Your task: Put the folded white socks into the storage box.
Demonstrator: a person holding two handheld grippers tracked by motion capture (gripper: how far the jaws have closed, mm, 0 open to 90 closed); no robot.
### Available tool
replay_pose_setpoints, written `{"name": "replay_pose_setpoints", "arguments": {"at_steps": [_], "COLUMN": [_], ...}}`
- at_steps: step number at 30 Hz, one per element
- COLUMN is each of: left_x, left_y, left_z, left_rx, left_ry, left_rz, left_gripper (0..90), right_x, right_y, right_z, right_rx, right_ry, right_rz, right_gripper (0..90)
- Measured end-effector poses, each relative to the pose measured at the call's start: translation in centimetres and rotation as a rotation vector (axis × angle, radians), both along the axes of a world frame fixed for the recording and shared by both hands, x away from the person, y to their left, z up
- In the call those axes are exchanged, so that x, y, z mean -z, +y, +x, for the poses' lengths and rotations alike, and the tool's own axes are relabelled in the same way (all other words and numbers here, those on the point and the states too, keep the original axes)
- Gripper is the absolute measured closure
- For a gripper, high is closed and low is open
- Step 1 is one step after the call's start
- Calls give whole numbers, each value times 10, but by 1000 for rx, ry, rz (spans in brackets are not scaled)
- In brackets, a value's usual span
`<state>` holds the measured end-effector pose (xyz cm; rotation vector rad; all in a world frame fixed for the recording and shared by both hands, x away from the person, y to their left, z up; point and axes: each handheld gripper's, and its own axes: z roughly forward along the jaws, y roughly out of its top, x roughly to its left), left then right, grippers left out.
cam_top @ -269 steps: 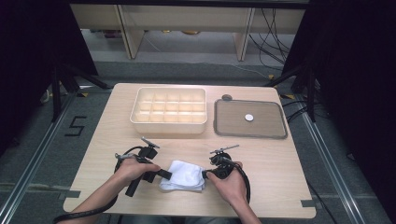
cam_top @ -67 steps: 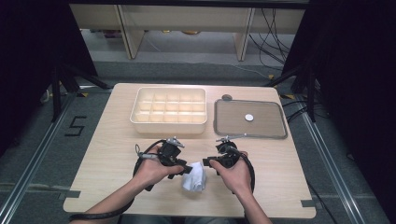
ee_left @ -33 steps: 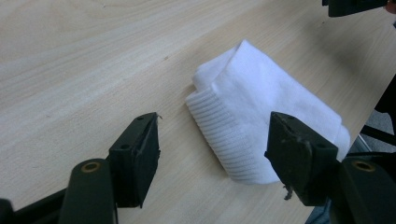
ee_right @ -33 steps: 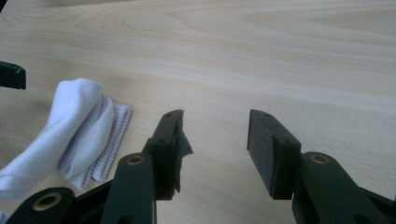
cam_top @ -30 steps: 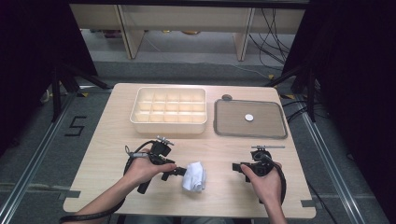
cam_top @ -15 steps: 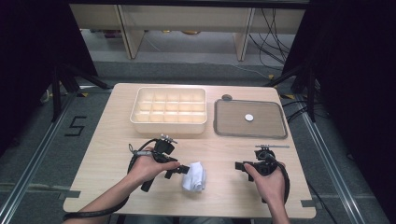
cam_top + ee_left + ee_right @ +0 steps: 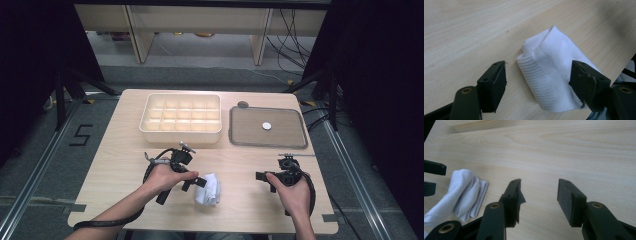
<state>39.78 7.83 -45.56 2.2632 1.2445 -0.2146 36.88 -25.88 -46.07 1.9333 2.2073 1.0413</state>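
A white folded sock point(image 7: 209, 189) lies on the wooden table point(image 7: 120, 165) near its front edge. My left gripper point(image 7: 194, 183) rests just left of it. In the left gripper view the sock point(image 7: 549, 75) lies between the jaws of that gripper point(image 7: 539, 67), which have just been opening and do not press on it. My right gripper point(image 7: 263, 181) sits apart at the right, pointing left toward the sock point(image 7: 464, 192). This gripper point(image 7: 539, 183) has also just been opening, with only bare wood between its pads.
A cream compartment tray point(image 7: 180, 129) stands at the back middle. Right of it is a grey tray point(image 7: 295, 140) holding a small white disc point(image 7: 267, 126), with a small dark round thing point(image 7: 243, 104) behind. The table's front edge runs close below both hands.
Earlier both grippers were at the sock, which lay flatter and is now folded narrower. The right gripper then moved off to the right. Over the last second both hands stay put.
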Motion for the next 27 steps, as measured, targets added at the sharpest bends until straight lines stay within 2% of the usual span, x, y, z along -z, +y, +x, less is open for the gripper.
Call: {"name": "replay_pose_setpoints", "arguments": {"at_steps": [3,5,6,7,8,9,10,11,12,13,15,17,18,20,21,22,24,25,26,27], "left_x": [-1,0,0,1,2,3,4,4,4,4,4,5,6,9,11,12,15,17,18,19], "left_y": [-4,-5,-7,-7,-8,-9,-10,-12,-13,-14,-16,-18,-19,-21,-23,-24,-25,-26,-27,-27], "left_z": [1,1,1,1,0,1,1,1,0,0,-1,-1,-1,-1,-2,-2,-3,-3,-3,-3], "left_rx": [-2,-2,-1,4,4,3,-7,-5,-5,-9,-3,-8,-9,-13,-9,-9,-11,-1,-3,2], "left_ry": [3,4,10,13,27,47,57,61,61,55,53,59,59,77,77,75,81,82,85,86], "left_rz": [17,19,27,28,20,8,-3,-5,-7,-4,9,15,20,16,17,24,26,30,29,30], "left_gripper": [260,256,250,248,245,246,243,238,238,233,227,224,224,224,223,220,215,212,213,211], "right_x": [0,0,-1,-3,1,0,1,-4,2,1,0,-2,-2,-2,-1,-3,-2,0,-1,0], "right_y": [-1,-3,-3,0,-4,-4,-4,2,-3,-2,-2,0,0,1,1,5,6,4,5,6], "right_z": [-1,-2,-3,-6,-4,-5,-6,-10,-6,-7,-7,-7,-7,-7,-7,-8,-7,-5,-6,-5], "right_rx": [2,-9,5,28,-21,-11,-11,53,-8,10,7,17,10,4,-6,17,6,-28,-21,-35], "right_ry": [4,-17,1,22,-50,-29,-28,65,-28,2,-2,13,10,11,0,35,34,0,16,14], "right_rz": [1,31,18,60,35,13,19,76,28,29,34,-3,-1,15,38,59,58,37,35,29], "right_gripper": [539,537,537,537,537,537,537,537,536,537,536,536,536,536,536,536,536,536,536,536]}}
